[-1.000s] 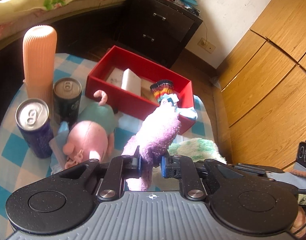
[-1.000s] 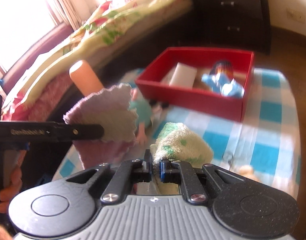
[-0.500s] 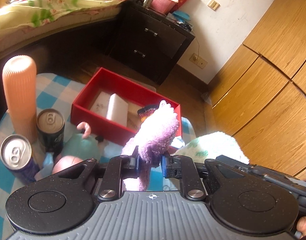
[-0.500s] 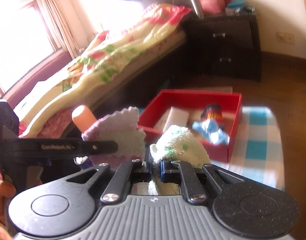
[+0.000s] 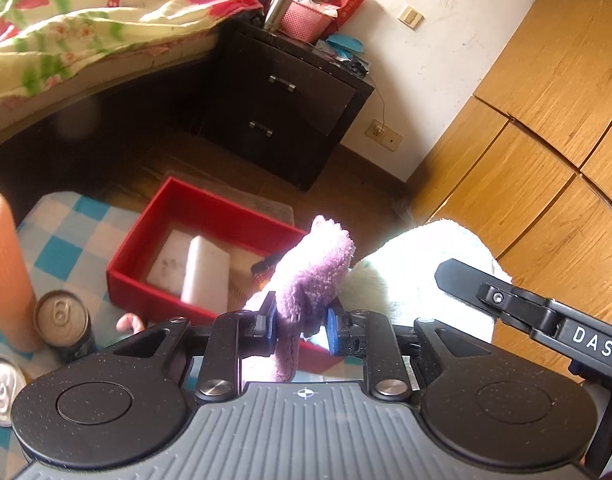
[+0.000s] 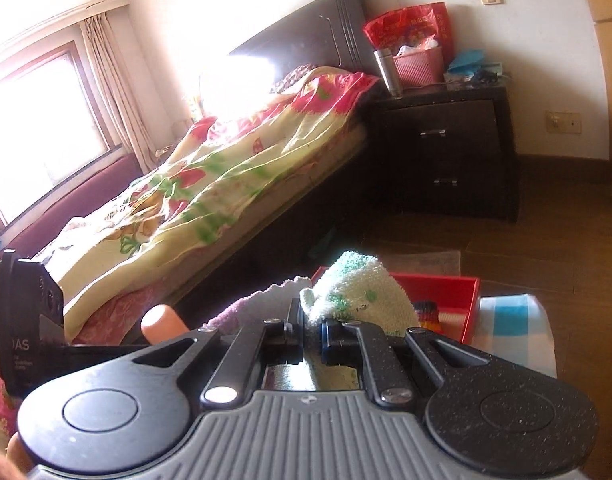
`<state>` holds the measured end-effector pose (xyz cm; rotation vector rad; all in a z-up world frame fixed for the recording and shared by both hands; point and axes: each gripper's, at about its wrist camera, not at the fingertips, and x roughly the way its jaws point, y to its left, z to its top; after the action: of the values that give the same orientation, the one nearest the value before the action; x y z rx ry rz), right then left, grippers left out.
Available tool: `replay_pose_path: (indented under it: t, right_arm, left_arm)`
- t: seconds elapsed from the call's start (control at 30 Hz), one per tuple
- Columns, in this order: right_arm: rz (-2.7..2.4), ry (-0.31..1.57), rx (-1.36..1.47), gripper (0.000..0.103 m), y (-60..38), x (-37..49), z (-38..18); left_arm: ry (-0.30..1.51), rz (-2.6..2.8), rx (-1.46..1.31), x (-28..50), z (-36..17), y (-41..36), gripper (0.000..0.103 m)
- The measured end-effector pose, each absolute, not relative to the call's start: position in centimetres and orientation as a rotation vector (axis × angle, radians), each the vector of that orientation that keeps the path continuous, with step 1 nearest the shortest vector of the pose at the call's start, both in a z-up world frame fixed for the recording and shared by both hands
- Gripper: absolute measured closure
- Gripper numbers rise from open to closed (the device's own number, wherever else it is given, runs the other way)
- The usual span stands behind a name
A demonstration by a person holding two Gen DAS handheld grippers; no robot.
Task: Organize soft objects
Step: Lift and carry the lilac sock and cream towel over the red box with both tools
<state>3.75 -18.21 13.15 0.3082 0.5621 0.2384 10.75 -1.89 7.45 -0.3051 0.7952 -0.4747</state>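
My left gripper (image 5: 300, 324) is shut on a fuzzy purple cloth (image 5: 311, 276) and holds it up above the checked table. My right gripper (image 6: 313, 334) is shut on a white cloth with green spots (image 6: 357, 292); that cloth also shows in the left wrist view (image 5: 425, 272), just right of the purple one. The purple cloth shows in the right wrist view (image 6: 246, 304) at the left. A red box (image 5: 146, 264) lies on the table below and ahead, with a white sponge block (image 5: 206, 276) inside. The pink plush toy is almost wholly hidden behind my left gripper.
Two drink cans (image 5: 62, 320) (image 5: 0, 388) and a ribbed orange cylinder (image 5: 4, 272) stand at the table's left. A bed with a floral quilt (image 6: 210, 176), a dark nightstand (image 5: 282, 104) and wooden wardrobe doors (image 5: 545, 140) surround the blue checked table (image 5: 58, 236).
Both grippers have risen and tilted upward with their cloths. The table and red box have dropped lower in both views; the pink plush toy has slipped out of sight.
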Motion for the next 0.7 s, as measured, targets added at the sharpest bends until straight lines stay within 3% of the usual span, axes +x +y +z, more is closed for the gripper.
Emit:
replay_pose_path:
  t: [0.3, 0.7]
  right_arm:
    - [0.188, 0.561, 0.301, 0.103, -19.0, 8.7, 12.3]
    - [0.133, 0.623, 0.324, 0.103, -20.8, 15.0, 7.1]
  left_arm:
    - [0.767, -0.435, -0.287, 15.8, 7.1, -3.1, 0.08]
    - [0.838, -0.39, -0.252, 20.9, 2.6, -4.6, 0.078]
